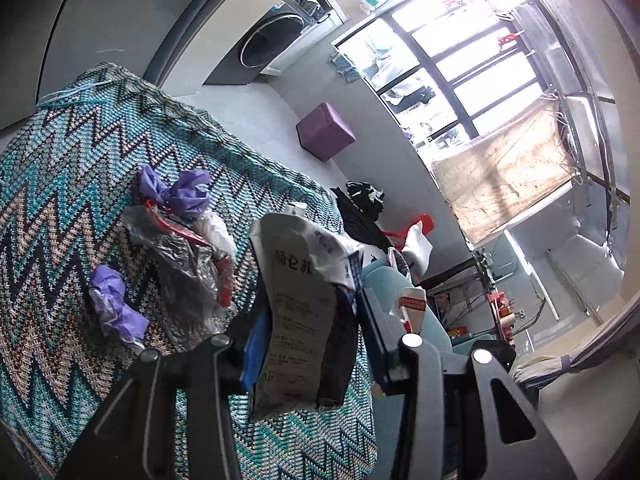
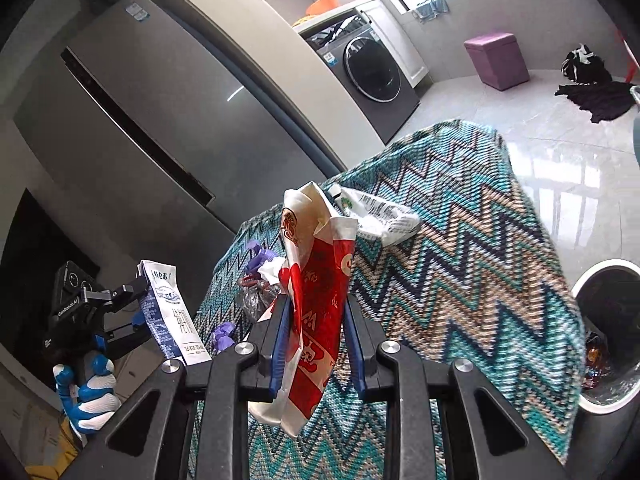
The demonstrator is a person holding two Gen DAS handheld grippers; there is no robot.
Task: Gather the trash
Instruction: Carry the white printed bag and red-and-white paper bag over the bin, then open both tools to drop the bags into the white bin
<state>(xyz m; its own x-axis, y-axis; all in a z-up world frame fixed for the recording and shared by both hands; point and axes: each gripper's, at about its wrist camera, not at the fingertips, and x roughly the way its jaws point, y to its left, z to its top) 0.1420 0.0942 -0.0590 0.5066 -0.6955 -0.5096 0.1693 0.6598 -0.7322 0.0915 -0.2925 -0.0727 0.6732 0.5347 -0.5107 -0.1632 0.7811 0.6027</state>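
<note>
**Both grippers hold cartons above the zigzag-covered surface**

The surface [image 2: 460, 248], draped in a teal, navy and beige zigzag knit cloth [image 1: 60, 184], fills the middle of both views. In the right wrist view a grey refrigerator [image 2: 132, 92] stands at 10 o'clock, a front-loading washing machine [image 2: 372, 68] at 12 o'clock and a purple cube stool [image 2: 498, 58] at 1 o'clock. A white-rimmed trash bin [image 2: 604, 340] sits on the floor at 3 o'clock, beside the surface's edge, with wrappers inside.

The right gripper [image 2: 318, 320] has its blue-padded fingers [image 2: 280, 332] pinching a crumpled red-and-white carton [image 2: 316, 312], held upright above the cloth. The left gripper [image 1: 308, 344] has its fingers pinching a grey-white milk carton [image 1: 296, 320] with blue print; the same carton shows at 8 o'clock in the right wrist view, off the surface's edge, gripped by a hand in a blue-and-white glove [image 2: 90, 392].

On the cloth lie a clear plastic bag [image 1: 176, 256] with red scraps at 9 o'clock in the left wrist view, two crumpled purple wrappers [image 1: 116, 308] beside it, and a white printed wrapper [image 2: 380, 216] just behind the red carton.
</note>
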